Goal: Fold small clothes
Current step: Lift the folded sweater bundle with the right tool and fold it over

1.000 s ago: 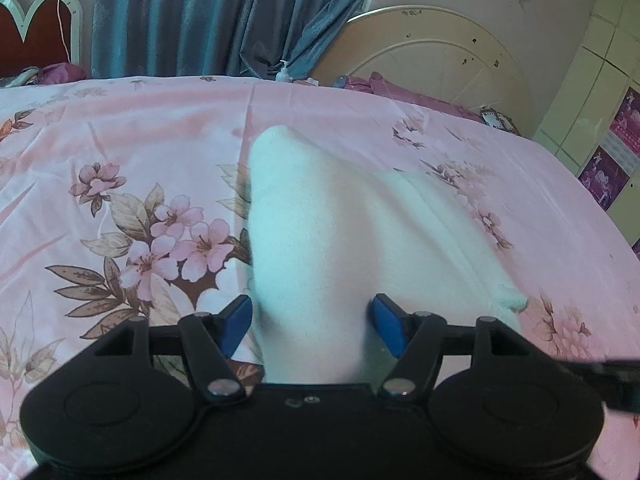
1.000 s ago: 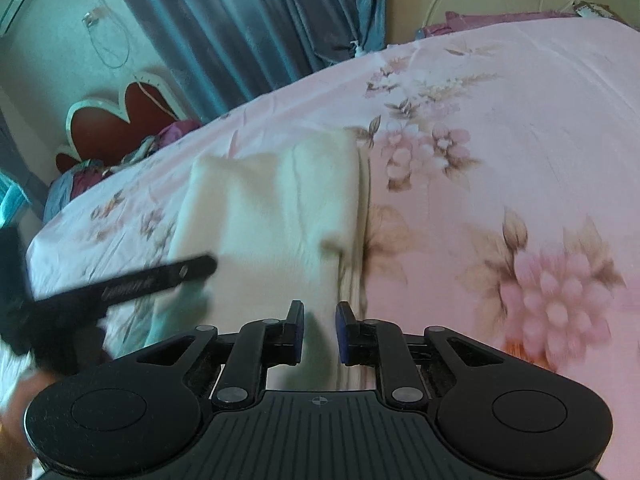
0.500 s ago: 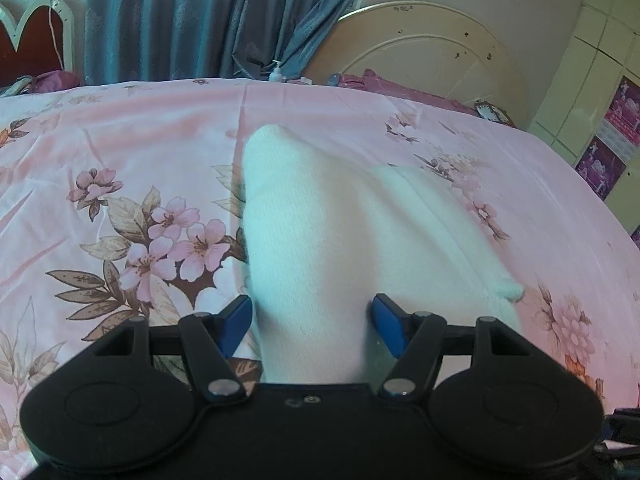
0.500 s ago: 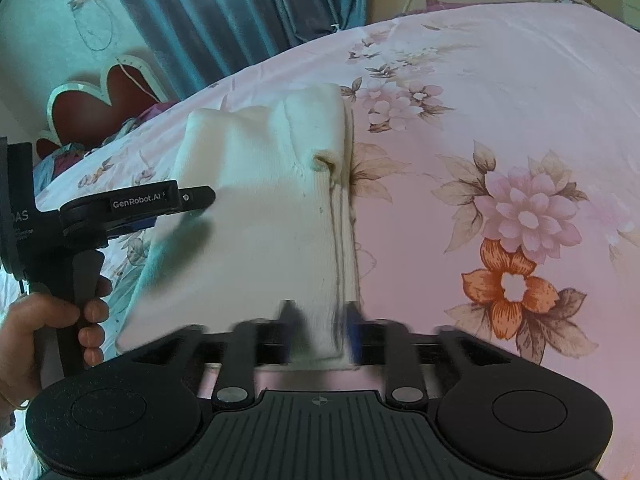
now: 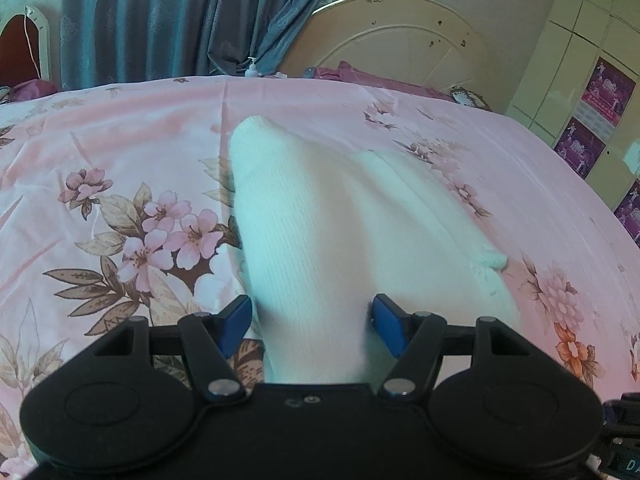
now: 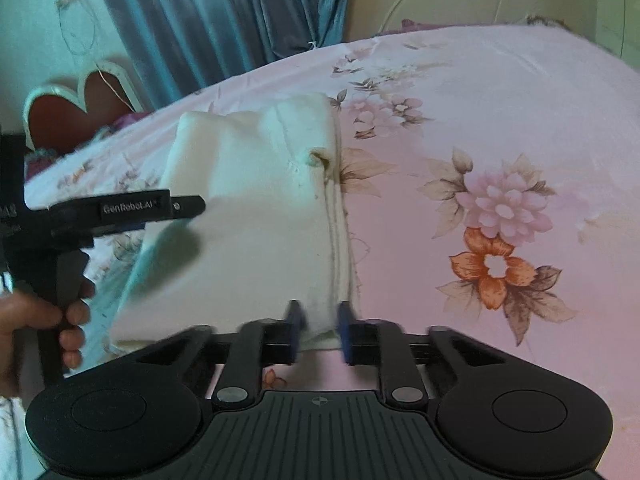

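White ribbed knit garment [image 5: 340, 240], folded into a long panel, lies flat on the pink floral bedsheet [image 5: 120, 160]; landmark for everything below. Its long axis runs straight away from both my grippers, near end at my fingertips, far end toward the blue curtain [image 5: 180, 20].

My left gripper [image 5: 312, 316] has its jaws wide apart, blue pads either side of the garment's near end, cloth passing between them; gripping nothing. From the right wrist view it hovers over the garment's left side [image 6: 152, 210], held by my left hand [image 6: 48, 320].

My right gripper [image 6: 320, 328] sits at the garment's near right corner, right at the stacked fold edge [image 6: 340, 240]. Jaws a little apart with the edge between them; fingers are motion-blurred, no firm clamp visible, so I read them as parted, not closed on cloth.

Judgement: the next fold likely takes the near end over toward the far end along the long axis. Both grippers sit at the near end, the right nearer a graspable edge.

Surface soft, sheet lightly creased, may drag with the knit. Beyond the garment: cream round headboard [image 5: 400, 40], pump bottle [image 5: 251, 69], purple posters [image 5: 592, 120] on tiled wall to its right.
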`<move>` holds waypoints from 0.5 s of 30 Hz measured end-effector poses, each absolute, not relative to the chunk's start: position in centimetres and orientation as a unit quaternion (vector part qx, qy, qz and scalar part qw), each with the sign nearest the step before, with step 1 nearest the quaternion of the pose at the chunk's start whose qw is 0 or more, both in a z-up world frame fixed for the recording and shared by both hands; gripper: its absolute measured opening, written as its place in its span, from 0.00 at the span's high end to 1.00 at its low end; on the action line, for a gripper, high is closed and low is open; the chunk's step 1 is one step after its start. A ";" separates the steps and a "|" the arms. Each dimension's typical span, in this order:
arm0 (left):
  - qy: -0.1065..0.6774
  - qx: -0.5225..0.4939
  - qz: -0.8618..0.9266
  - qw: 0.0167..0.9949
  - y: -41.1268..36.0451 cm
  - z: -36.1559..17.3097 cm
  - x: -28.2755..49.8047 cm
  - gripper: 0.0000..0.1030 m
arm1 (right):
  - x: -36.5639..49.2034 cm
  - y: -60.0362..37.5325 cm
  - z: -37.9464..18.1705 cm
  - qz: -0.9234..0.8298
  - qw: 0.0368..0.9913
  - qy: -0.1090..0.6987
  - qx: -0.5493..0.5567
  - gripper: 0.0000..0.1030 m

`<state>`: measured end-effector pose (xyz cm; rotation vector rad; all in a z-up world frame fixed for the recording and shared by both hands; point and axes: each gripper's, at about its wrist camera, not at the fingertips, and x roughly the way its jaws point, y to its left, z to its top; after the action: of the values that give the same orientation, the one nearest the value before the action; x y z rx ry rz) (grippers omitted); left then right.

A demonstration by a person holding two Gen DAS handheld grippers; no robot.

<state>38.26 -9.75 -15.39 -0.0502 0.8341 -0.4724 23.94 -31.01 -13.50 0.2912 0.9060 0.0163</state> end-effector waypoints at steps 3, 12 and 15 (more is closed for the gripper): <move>0.402 -0.022 -0.228 0.886 -9.9 -15.4 38.2 0.36 | 23.8 -30.2 -13.1 0.007 0.898 0.429 0.100 0.95; 0.425 -0.022 -0.233 0.875 -10.3 -15.8 37.4 0.35 | 23.4 -33.4 -16.1 -0.005 0.869 0.480 0.123 1.00; 0.426 -0.029 -0.228 0.875 -10.1 -16.1 37.1 0.35 | 23.3 -34.3 -14.8 0.007 0.878 0.459 0.137 1.00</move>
<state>37.15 -10.09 -16.07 -0.0599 0.8896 -0.4763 23.31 -34.29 -14.81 0.2864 0.9572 0.0144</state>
